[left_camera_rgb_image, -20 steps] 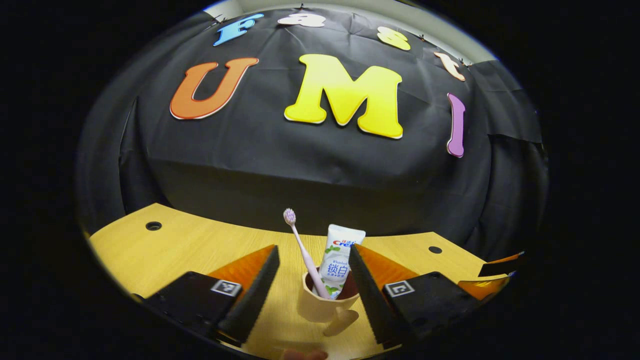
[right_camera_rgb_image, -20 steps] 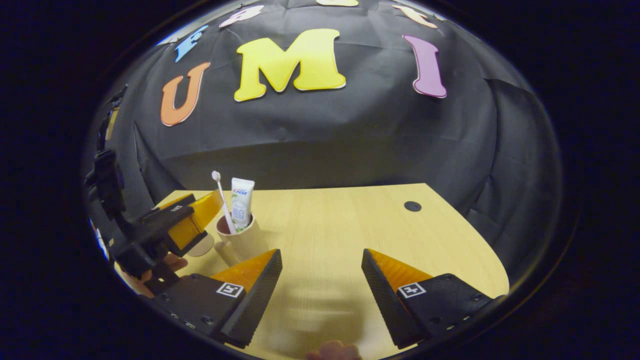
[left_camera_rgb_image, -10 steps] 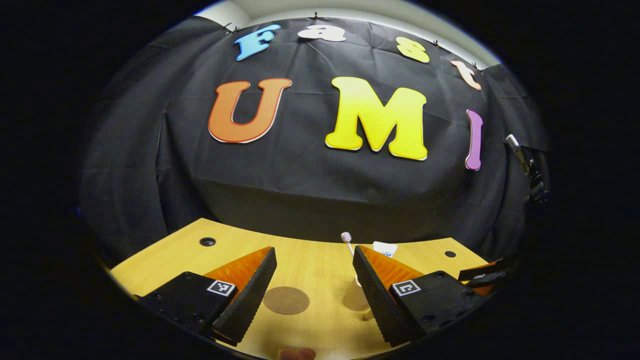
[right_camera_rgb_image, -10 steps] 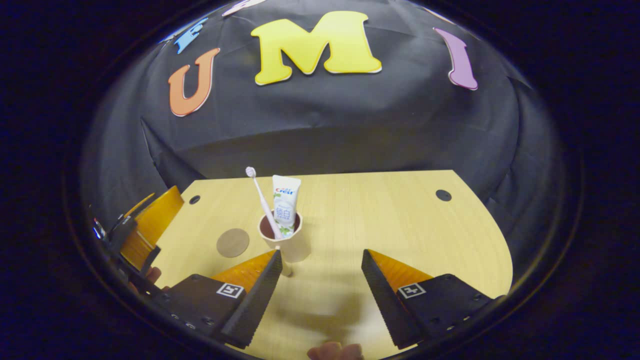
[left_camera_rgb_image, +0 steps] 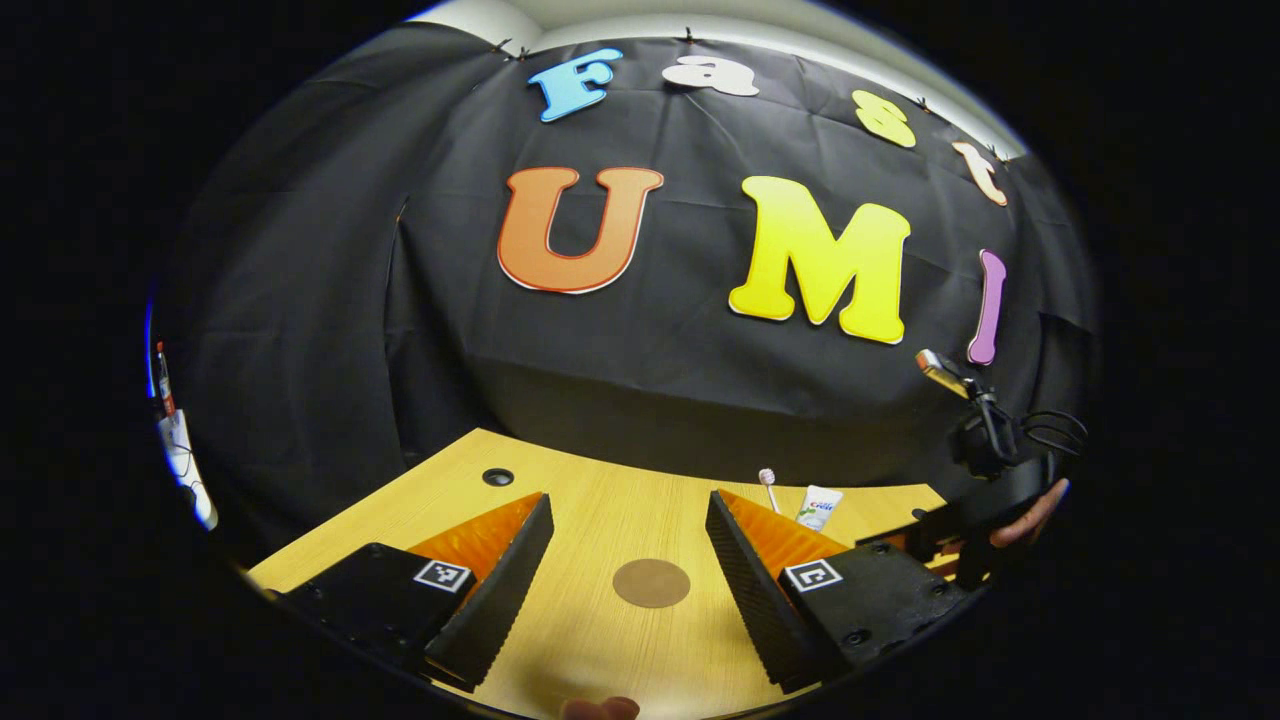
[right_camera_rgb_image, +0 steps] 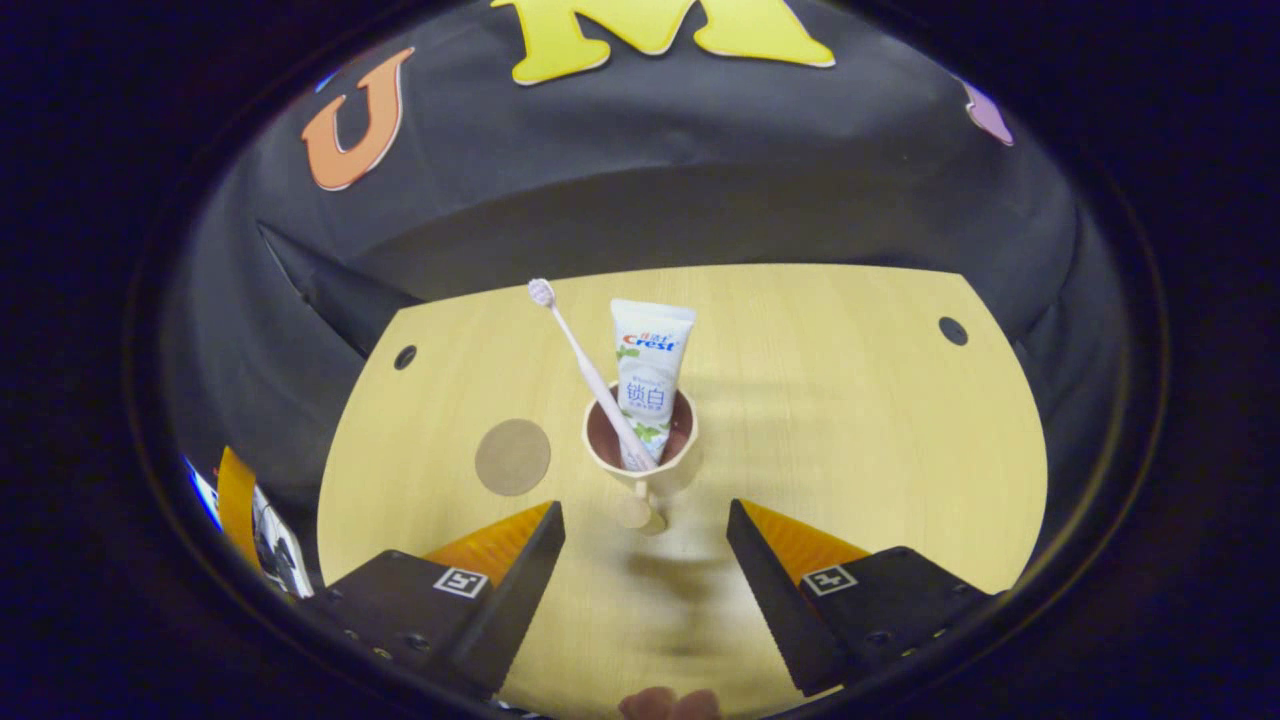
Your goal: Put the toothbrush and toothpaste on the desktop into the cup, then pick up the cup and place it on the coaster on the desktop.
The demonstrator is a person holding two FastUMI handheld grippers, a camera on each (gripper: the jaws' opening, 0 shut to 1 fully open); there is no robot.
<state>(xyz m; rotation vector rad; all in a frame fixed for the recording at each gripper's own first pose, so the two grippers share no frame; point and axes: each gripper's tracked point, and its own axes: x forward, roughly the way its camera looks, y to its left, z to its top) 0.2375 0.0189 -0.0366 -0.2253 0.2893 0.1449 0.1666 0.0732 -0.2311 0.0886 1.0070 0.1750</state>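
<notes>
Beige cup (right_camera_rgb_image: 641,455) on desk (right_camera_rgb_image: 850,400), toothbrush (right_camera_rgb_image: 585,360) and toothpaste (right_camera_rgb_image: 648,375) standing in cup, coaster (right_camera_rgb_image: 512,457) left of cup, right gripper (right_camera_rgb_image: 645,525) jaws apart before cup, left gripper (left_camera_rgb_image: 628,515) jaws apart, holding nothing.

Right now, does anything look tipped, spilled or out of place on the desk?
Nothing stands out. The cup stands upright on the desk, holding the toothbrush, which leans, and the toothpaste. The coaster lies flat and bare beside it, apart from the cup, so that step isn't done. No spill or damage shows.
</notes>
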